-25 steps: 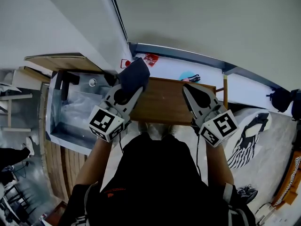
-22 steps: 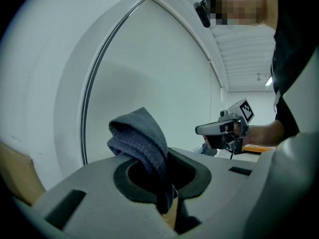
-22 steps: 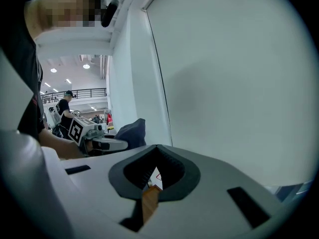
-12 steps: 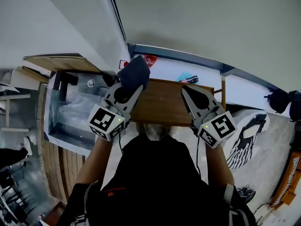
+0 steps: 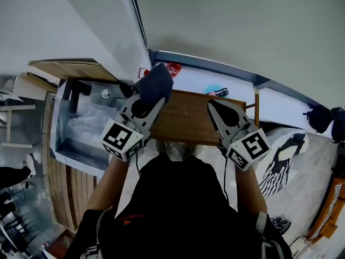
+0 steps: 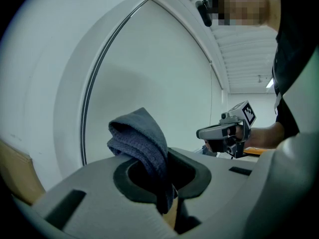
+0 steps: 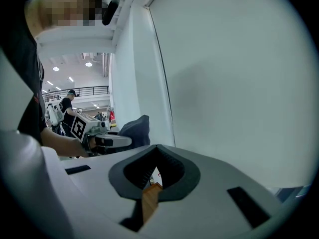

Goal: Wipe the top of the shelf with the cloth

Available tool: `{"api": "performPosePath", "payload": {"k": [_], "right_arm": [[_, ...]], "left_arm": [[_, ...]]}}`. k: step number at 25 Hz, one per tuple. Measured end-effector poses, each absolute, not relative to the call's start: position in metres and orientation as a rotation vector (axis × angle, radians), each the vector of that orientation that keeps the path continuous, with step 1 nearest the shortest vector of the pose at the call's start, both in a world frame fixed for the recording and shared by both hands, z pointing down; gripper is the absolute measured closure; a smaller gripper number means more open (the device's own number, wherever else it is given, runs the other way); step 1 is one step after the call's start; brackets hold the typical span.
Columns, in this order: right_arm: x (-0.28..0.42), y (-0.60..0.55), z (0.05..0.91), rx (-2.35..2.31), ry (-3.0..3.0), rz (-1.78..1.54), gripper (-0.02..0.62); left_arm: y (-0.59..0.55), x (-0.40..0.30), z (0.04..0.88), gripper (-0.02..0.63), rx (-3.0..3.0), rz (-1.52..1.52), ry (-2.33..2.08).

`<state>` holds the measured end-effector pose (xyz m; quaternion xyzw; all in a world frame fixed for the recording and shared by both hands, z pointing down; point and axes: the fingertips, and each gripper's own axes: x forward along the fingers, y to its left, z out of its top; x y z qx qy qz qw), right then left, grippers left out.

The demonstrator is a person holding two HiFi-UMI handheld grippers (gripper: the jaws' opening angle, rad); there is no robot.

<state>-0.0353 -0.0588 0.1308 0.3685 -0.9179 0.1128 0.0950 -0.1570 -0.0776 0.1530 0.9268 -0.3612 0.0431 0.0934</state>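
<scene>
Two hand-held grippers are raised over the wooden shelf top [image 5: 186, 117], one at each end of it.

1. Left gripper [image 5: 146, 97]: the jaws are clamped on a dark blue-grey cloth [image 5: 155, 82]. In the left gripper view the cloth is pinched between the two grey pads. A bunched fold stands up above the jaw tips and a narrow tail hangs down through the gap between the pads. In the head view the cloth lies over the far left corner of the shelf top. Whether it touches the wood cannot be told.

2. Right gripper [image 5: 213, 106]: the jaws are closed tip to tip, with nothing between them. In the right gripper view the pads meet at their tips, and a strip of brown wood shows through the opening behind the tips. In the head view this gripper lies over the right part of the shelf top, and its tips point toward the far edge.

3. Each gripper carries its marker cube at the near end, by the person's hand. The two grippers are well apart, with bare wood between them.

4. Surroundings: a plain pale wall [image 5: 242, 26] stands beyond the shelf. A metal tray [image 5: 67, 144] lies to the left, below the level of the shelf top.
</scene>
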Motion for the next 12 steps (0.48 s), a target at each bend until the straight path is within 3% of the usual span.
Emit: {"api": "performPosePath", "payload": {"k": [12], "right_arm": [[-0.0393, -0.0506, 0.1359, 1.058, -2.727, 0.378, 0.591]], "left_arm": [[-0.0721, -0.1572, 0.1494, 0.549, 2.755, 0.117, -1.072]]}}
